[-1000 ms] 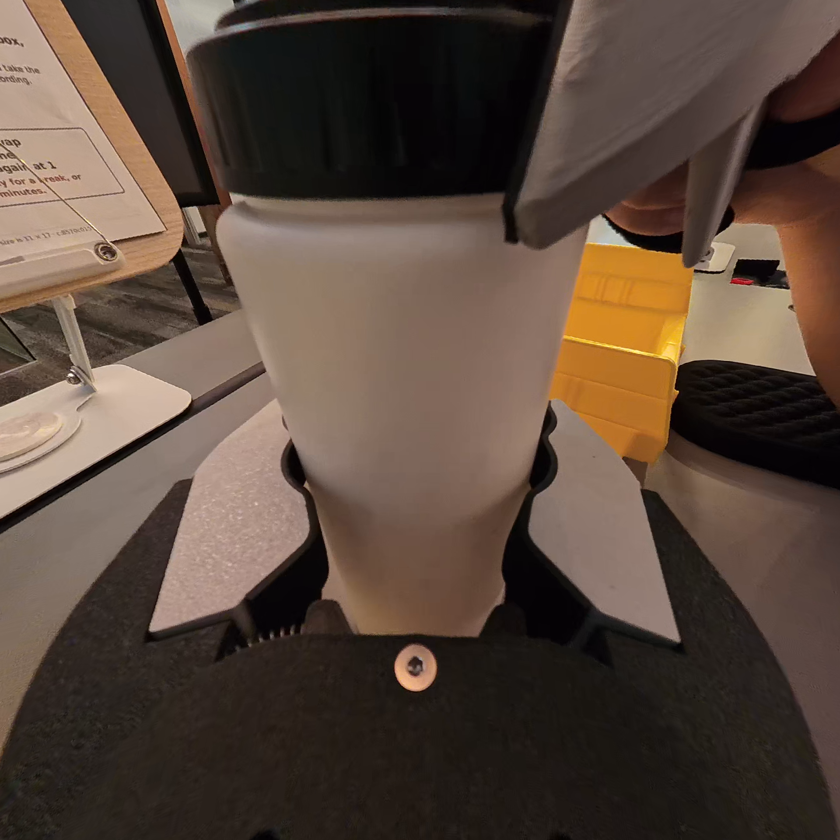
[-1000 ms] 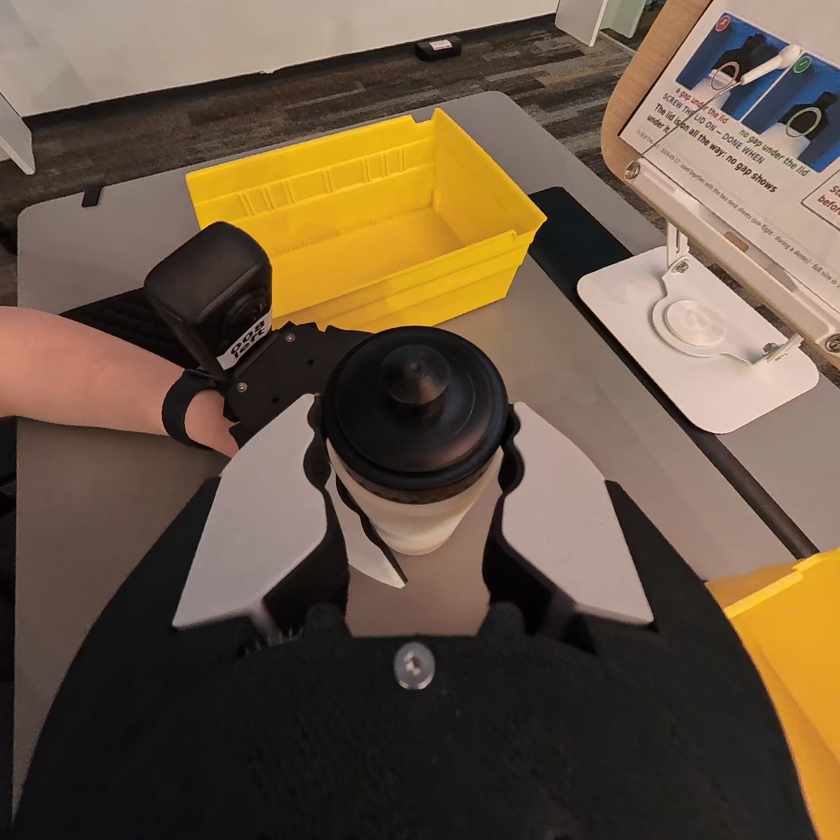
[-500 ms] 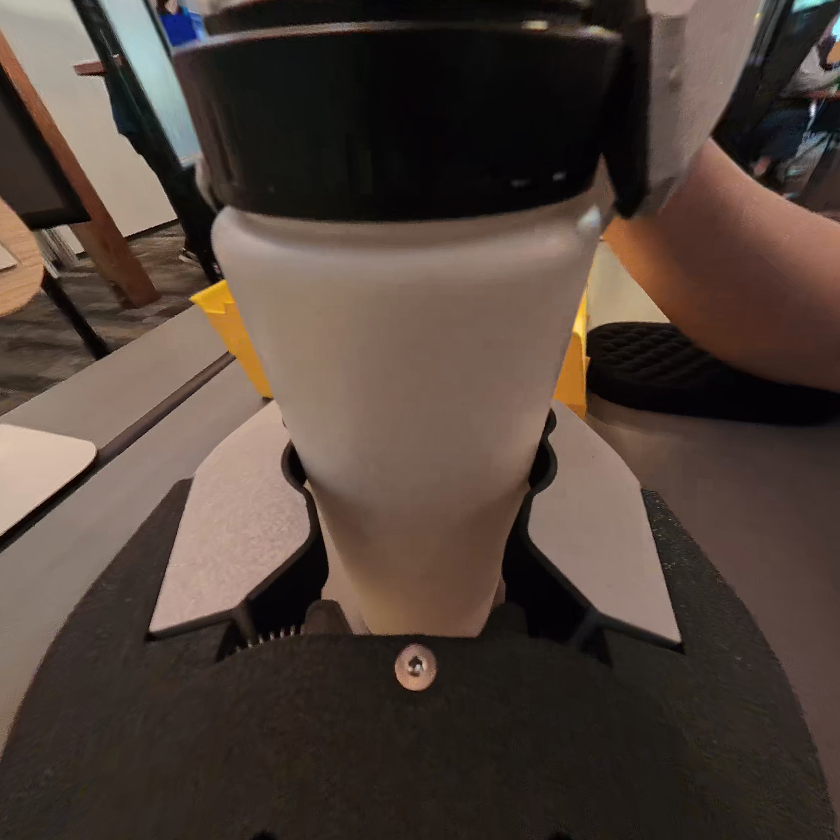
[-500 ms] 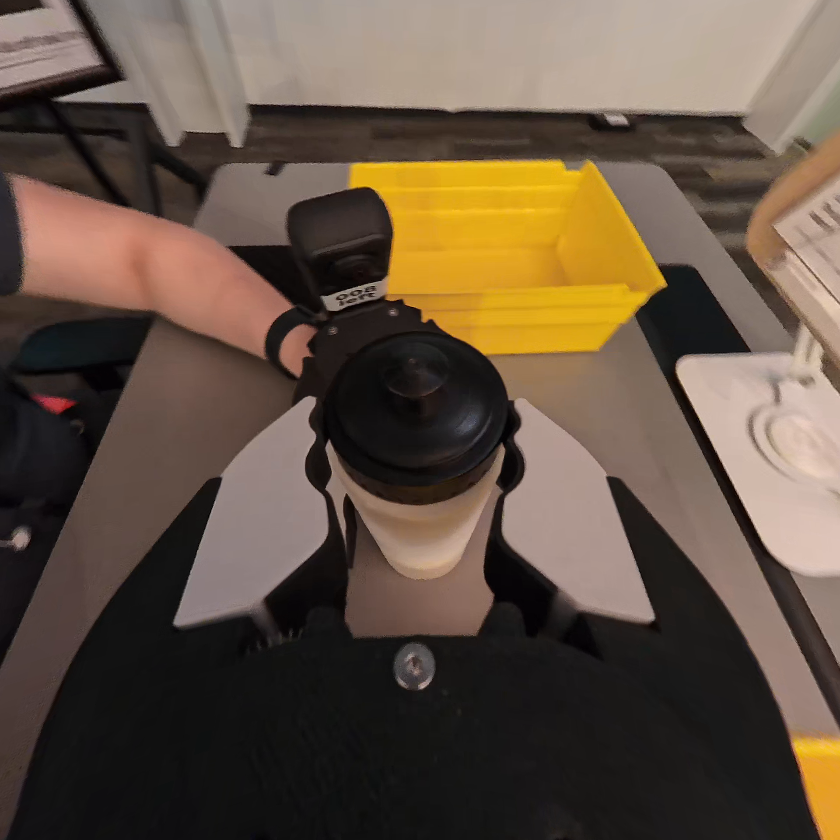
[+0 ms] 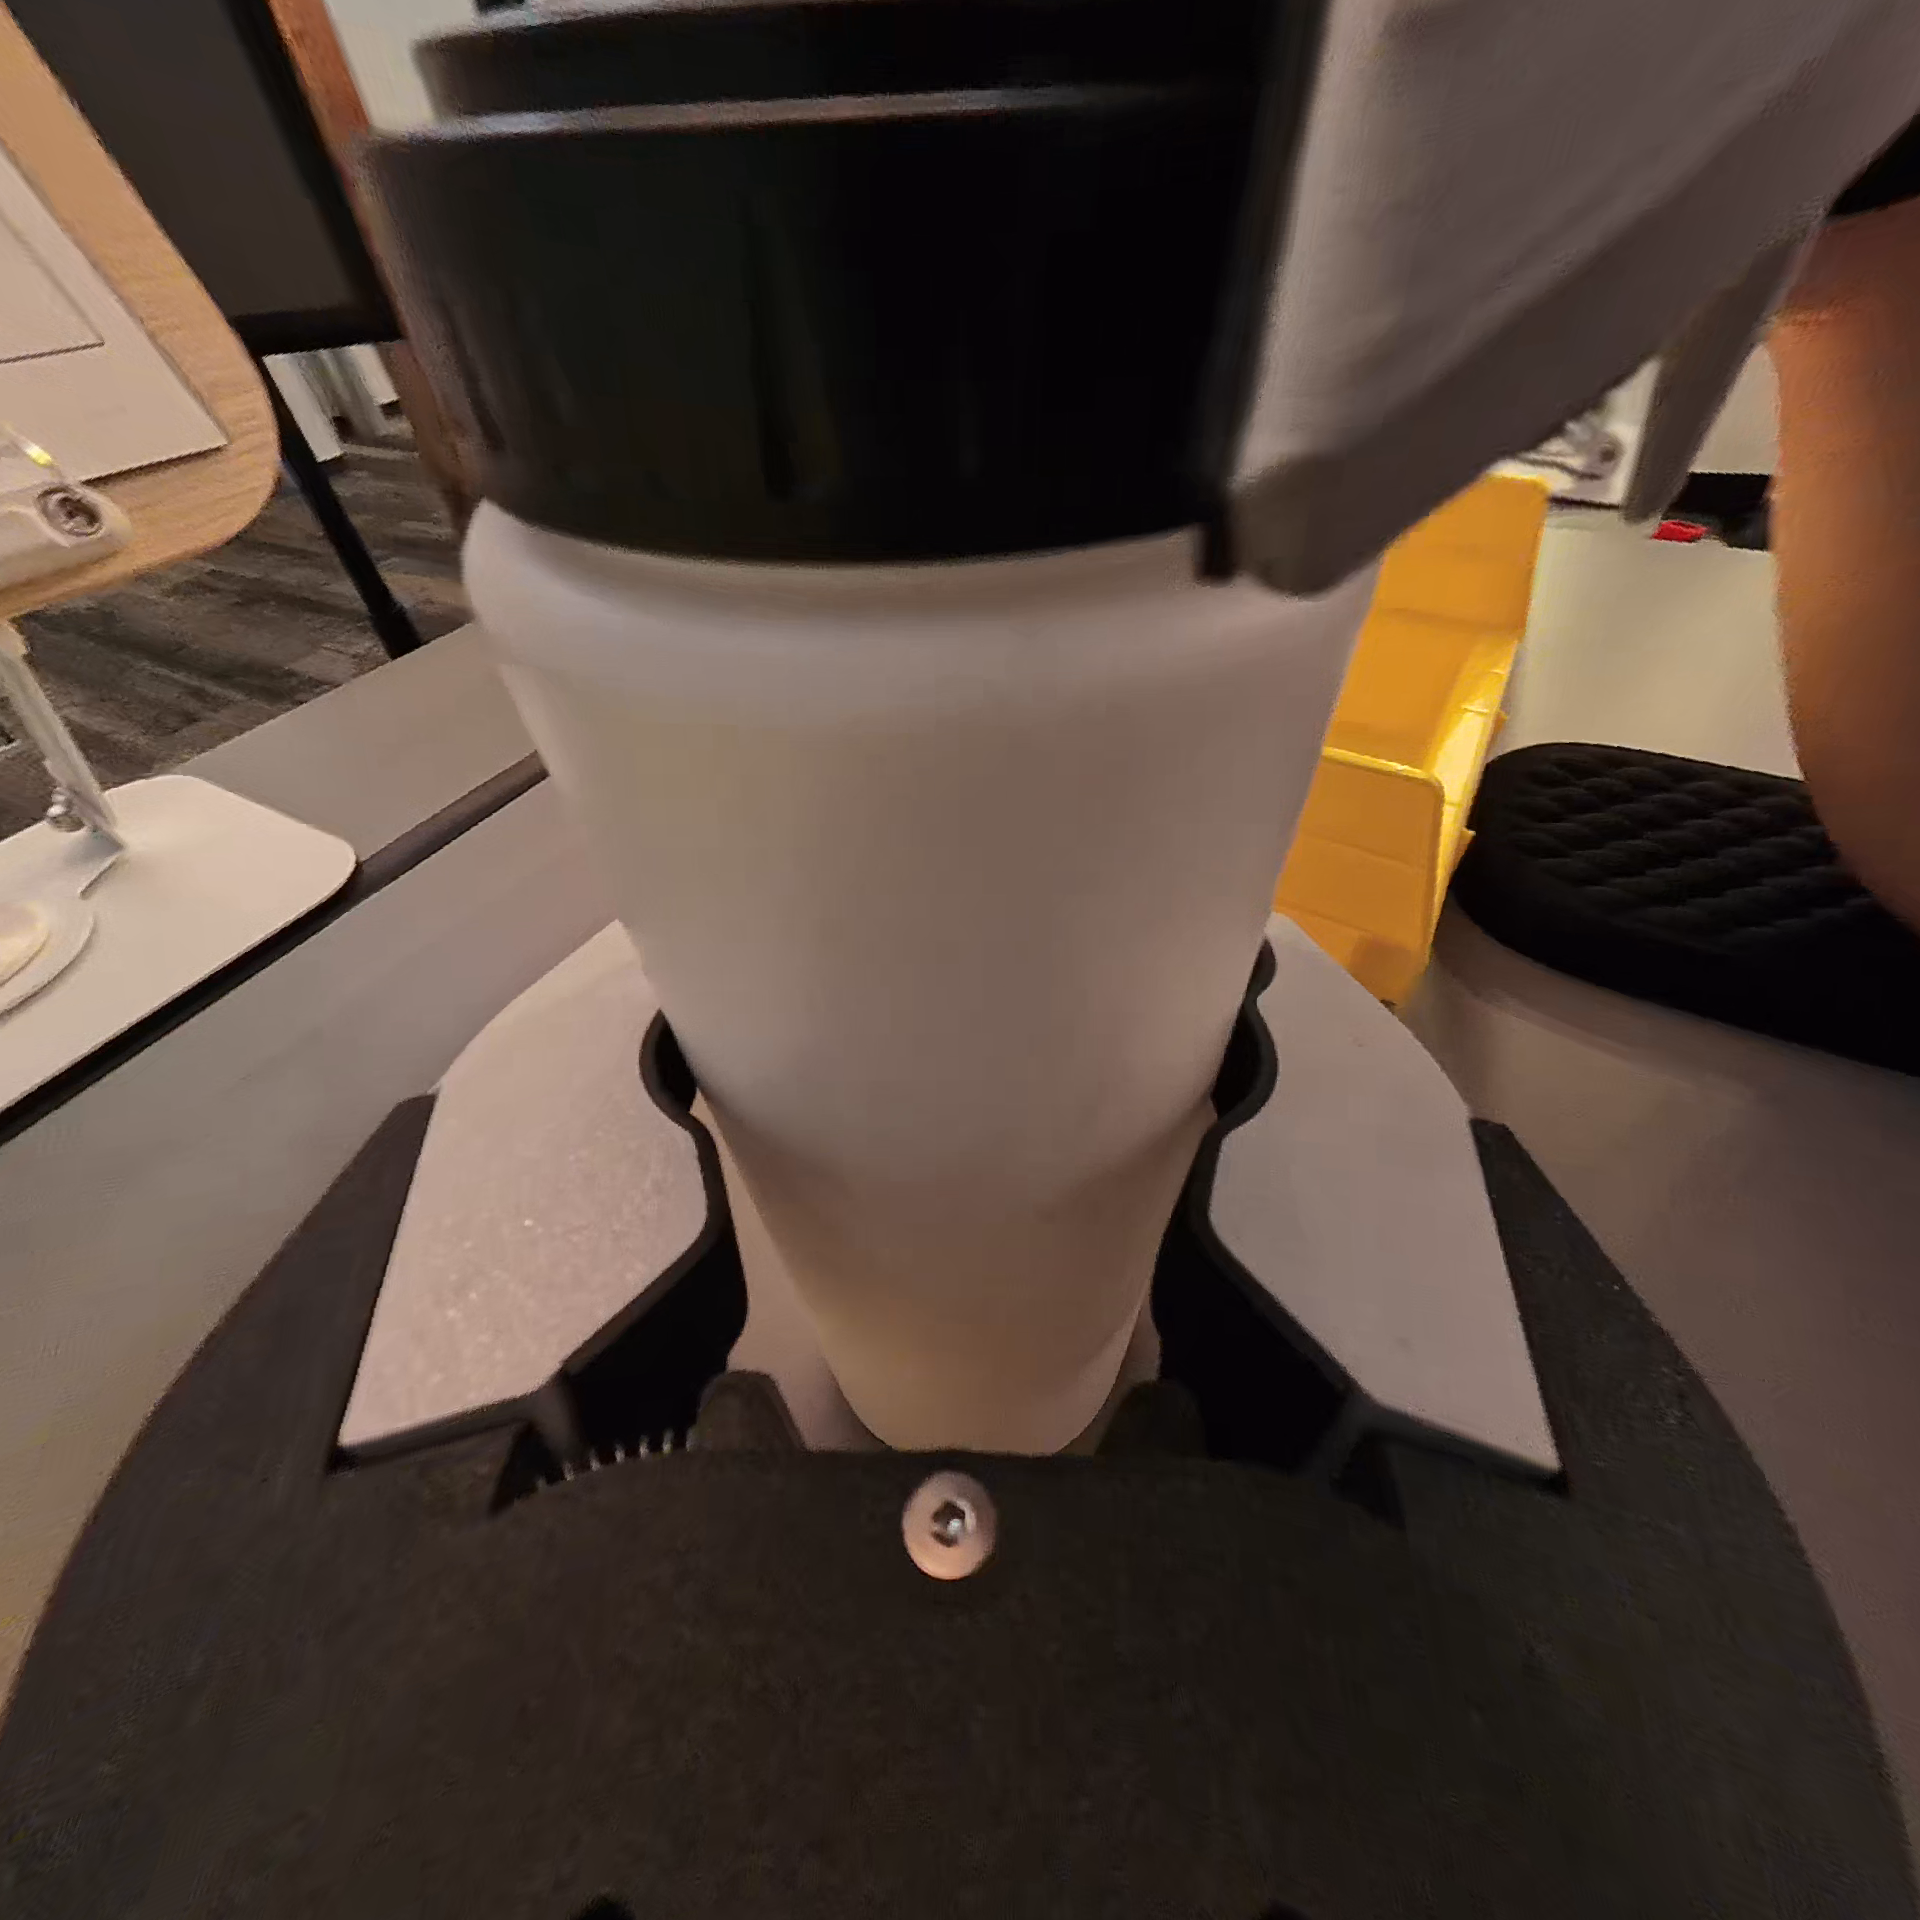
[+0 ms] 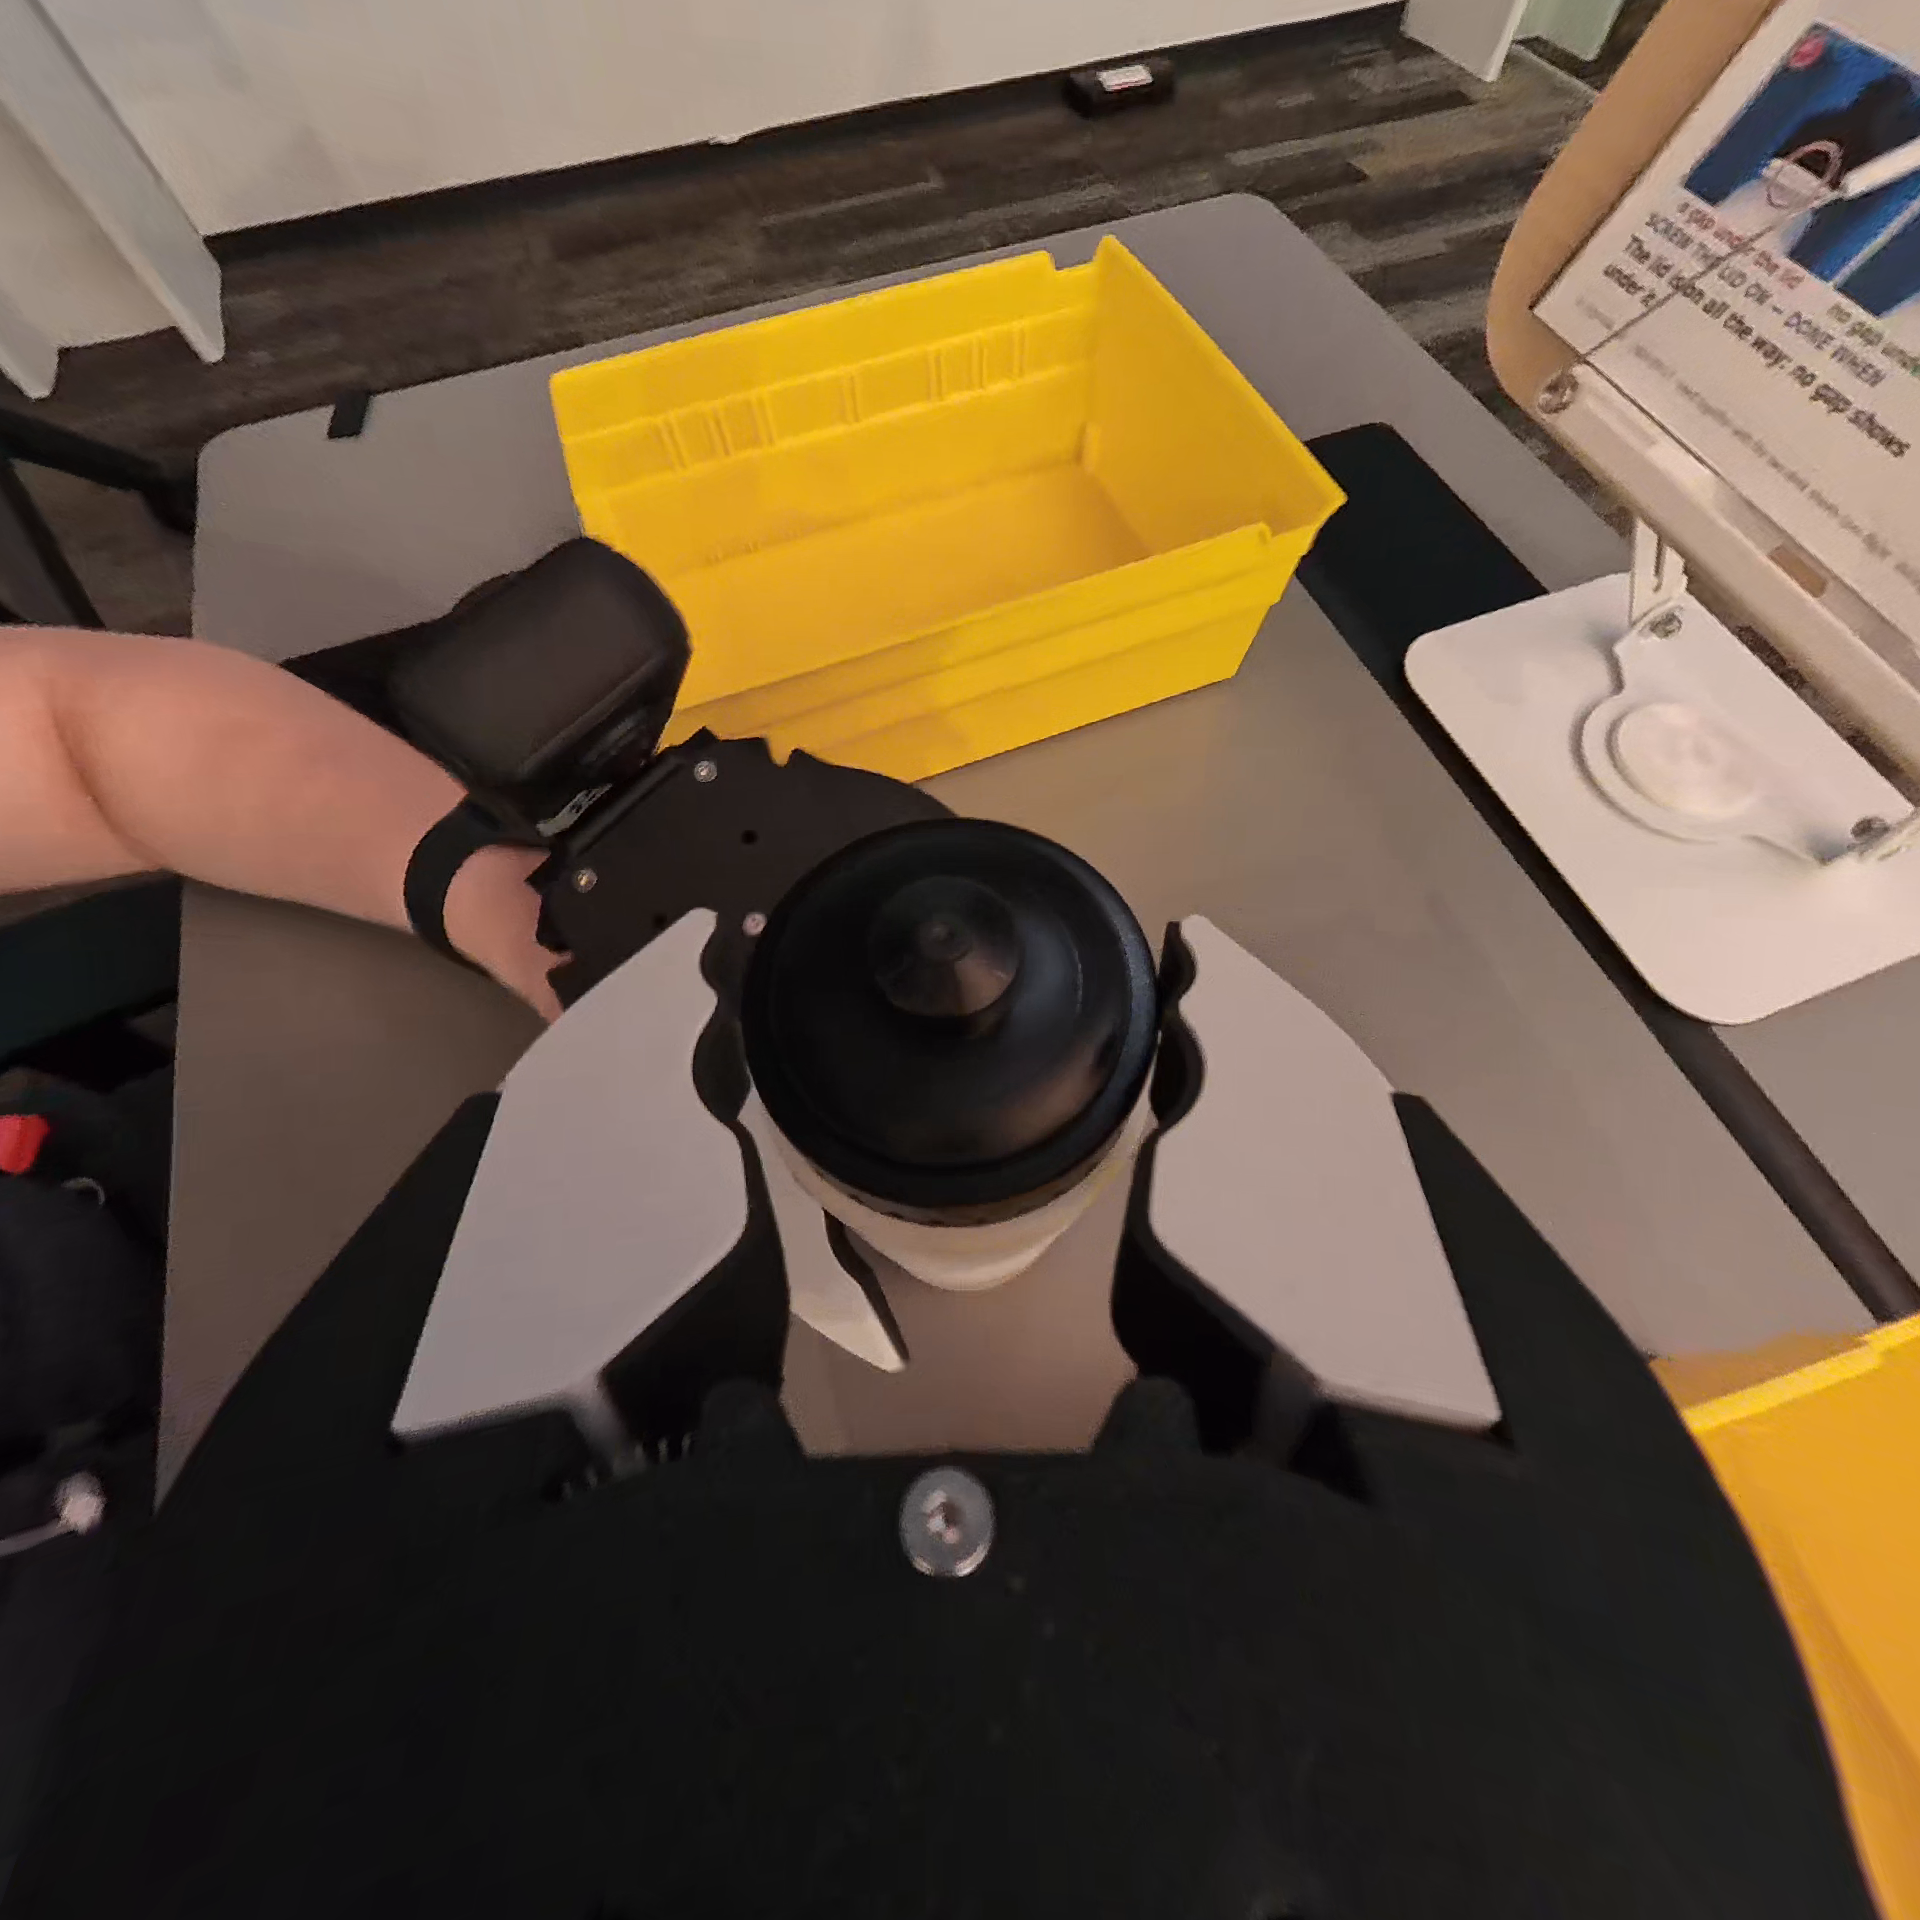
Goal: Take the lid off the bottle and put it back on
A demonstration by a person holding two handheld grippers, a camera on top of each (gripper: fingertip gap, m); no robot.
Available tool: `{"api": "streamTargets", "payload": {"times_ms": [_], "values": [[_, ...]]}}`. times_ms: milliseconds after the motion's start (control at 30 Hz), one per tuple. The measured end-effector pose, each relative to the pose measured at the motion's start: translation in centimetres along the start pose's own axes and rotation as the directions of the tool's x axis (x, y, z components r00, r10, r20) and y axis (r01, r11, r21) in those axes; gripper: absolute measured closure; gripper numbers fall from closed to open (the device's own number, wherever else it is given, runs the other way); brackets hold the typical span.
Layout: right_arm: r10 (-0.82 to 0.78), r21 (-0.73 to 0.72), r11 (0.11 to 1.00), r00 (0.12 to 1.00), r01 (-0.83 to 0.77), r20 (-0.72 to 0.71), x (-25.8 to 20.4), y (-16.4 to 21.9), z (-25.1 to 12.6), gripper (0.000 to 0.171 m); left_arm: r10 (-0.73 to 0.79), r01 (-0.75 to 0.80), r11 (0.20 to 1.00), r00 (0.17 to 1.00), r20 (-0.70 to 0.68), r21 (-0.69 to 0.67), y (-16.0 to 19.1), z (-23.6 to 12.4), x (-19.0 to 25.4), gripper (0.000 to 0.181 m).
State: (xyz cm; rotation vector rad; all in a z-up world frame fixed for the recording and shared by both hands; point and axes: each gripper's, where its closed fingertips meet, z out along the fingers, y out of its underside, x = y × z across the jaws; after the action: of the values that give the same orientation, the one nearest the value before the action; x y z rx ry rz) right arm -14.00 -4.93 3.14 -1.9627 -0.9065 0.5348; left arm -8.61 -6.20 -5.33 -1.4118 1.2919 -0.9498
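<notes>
In the left wrist view the left gripper (image 5: pixel 951 1091) has its jaws closed against the white bottle (image 5: pixel 925 883), one on each side of the lower body; the bottle stands upright between them, filling the middle of the picture; the black lid (image 5: pixel 831 312) sits on the bottle's top, with no gap showing under its rim; a grey finger of the right gripper (image 5: pixel 1507 260) lies against the lid's right side; a yellow bin (image 5: pixel 1403 779) and a black mat (image 5: pixel 1683 883) lie behind on the grey desk (image 5: pixel 260 1091); a white stand base (image 5: pixel 177 883) is at the left.

In the right wrist view the right gripper (image 6: pixel 951 1029) looks down on the lid (image 6: pixel 945 1029); its jaws are drawn in on the lid, one at each side of the rim; the bottle (image 6: pixel 956 1242) shows just below the lid; the left gripper (image 6: pixel 717 862) holds the bottle from the left, a person's hand (image 6: pixel 499 935) behind it; the yellow bin (image 6: pixel 935 520) stands beyond on the desk (image 6: pixel 1299 831); the white stand base (image 6: pixel 1662 810) with its instruction board (image 6: pixel 1756 312) is at the right; a second yellow bin (image 6: pixel 1829 1558) shows at the lower right edge.
</notes>
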Motion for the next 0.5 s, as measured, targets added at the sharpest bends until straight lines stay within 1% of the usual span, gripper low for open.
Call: {"api": "streamTargets", "payload": {"times_ms": [67,133,167,200,267,300,333,367,433,500], "values": [[-0.078,-0.01,0.997,0.994,0.079,0.077,-0.9,0.3,-0.4,0.094,0.041,-0.041,0.999,0.996,-0.076,0.009,-0.1,-0.1,0.9,0.082],[-0.204,0.011,0.979,0.966,0.205,0.162,-2.1,0.7,-1.0,0.094,0.085,-0.087,0.996,0.986,-0.144,-0.003,0.0,-0.3,2.0,0.082],[-0.271,0.029,0.962,0.943,0.271,0.194,-2.5,1.0,-1.3,0.093,0.096,-0.1,0.995,0.983,-0.156,-0.017,0.1,-0.3,2.4,0.082],[-0.311,0.057,0.95,0.927,0.306,0.208,-2.6,1.2,-1.5,0.093,0.098,-0.103,0.994,0.987,-0.131,-0.033,0.1,-0.2,2.3,0.081],[-0.284,0.081,0.959,0.932,0.273,0.226,-2.3,1.2,-1.5,0.093,0.064,-0.065,0.995,0.998,-0.026,-0.072,0.2,0.0,1.6,0.081],[-0.259,0.071,0.966,0.942,0.249,0.213,-1.9,1.2,-1.4,0.094,0.035,-0.031,0.996,0.998,0.045,-0.088,0.3,0.0,1.0,0.081],[-0.234,0.056,0.972,0.956,0.228,0.175,-1.1,1.2,-1.2,0.092,0.006,0.005,0.995,0.994,0.111,-0.096,0.4,-0.2,0.2,0.081],[-0.209,0.046,0.978,0.97,0.205,0.123,-0.4,0.9,-1.0,0.085,-0.015,0.031,0.995,0.986,0.166,-0.096,0.5,-0.4,-0.4,0.081],[-0.145,0.046,0.989,0.987,0.142,0.071,0.1,0.3,-1.0,0.083,-0.028,0.05,0.995,0.971,0.239,-0.085,0.6,-0.8,-1.4,0.081],[-0.038,0.049,0.998,0.998,0.036,0.046,0.2,-0.3,-0.8,0.084,-0.041,0.063,0.995,0.962,0.271,-0.072,0.6,-1.0,-1.9,0.081]]}}
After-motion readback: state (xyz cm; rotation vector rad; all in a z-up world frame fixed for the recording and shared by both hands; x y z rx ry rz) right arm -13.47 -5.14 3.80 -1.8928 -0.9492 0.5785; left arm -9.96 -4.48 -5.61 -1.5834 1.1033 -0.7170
